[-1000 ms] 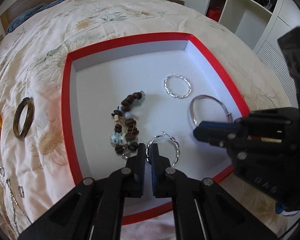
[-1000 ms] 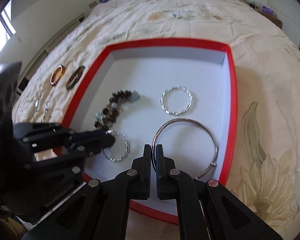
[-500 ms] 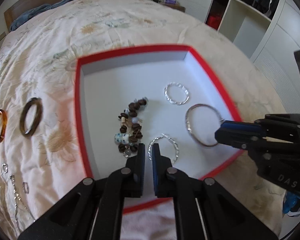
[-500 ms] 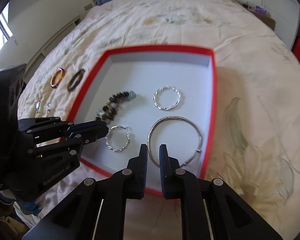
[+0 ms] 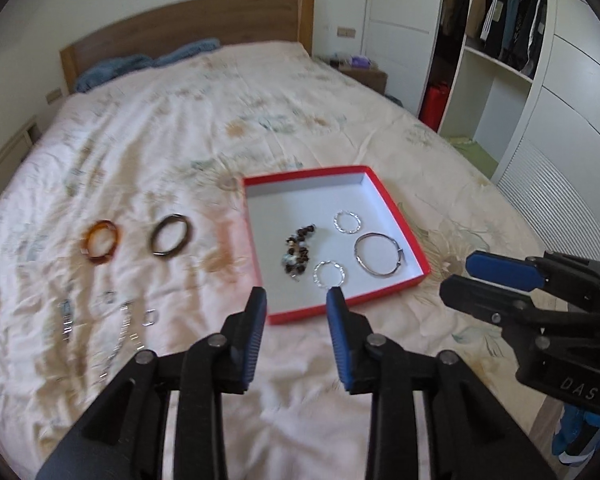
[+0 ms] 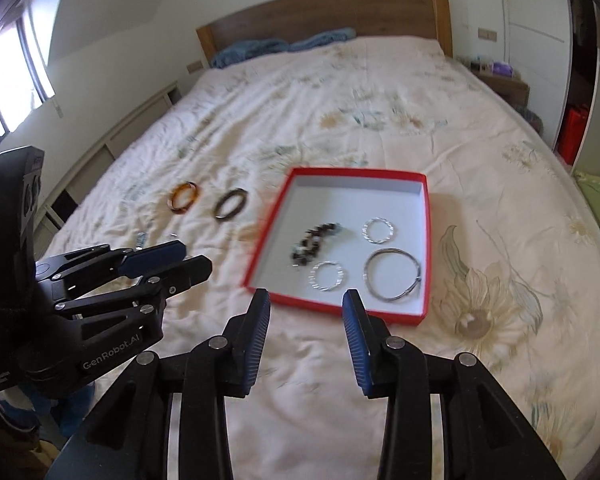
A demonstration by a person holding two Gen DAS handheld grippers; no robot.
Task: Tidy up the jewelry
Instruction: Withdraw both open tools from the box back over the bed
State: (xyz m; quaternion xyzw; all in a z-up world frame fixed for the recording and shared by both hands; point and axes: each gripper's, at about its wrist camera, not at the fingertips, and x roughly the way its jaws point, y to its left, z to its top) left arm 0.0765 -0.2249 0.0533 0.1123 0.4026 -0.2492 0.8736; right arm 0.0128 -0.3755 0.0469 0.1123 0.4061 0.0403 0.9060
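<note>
Above the bed (image 5: 180, 152), both grippers hover empty. Left gripper (image 5: 296, 300) and right gripper (image 6: 306, 306) fingers have just been opening, nothing between them, near the red box (image 5: 404, 220).

This is a home bedroom: a wide bed under a cream floral quilt (image 5: 180, 152) fills it, with a curved wooden headboard (image 6: 324, 12), a white open wardrobe hung with dark clothes (image 5: 500, 20), and a bright window (image 6: 8, 92).
</note>
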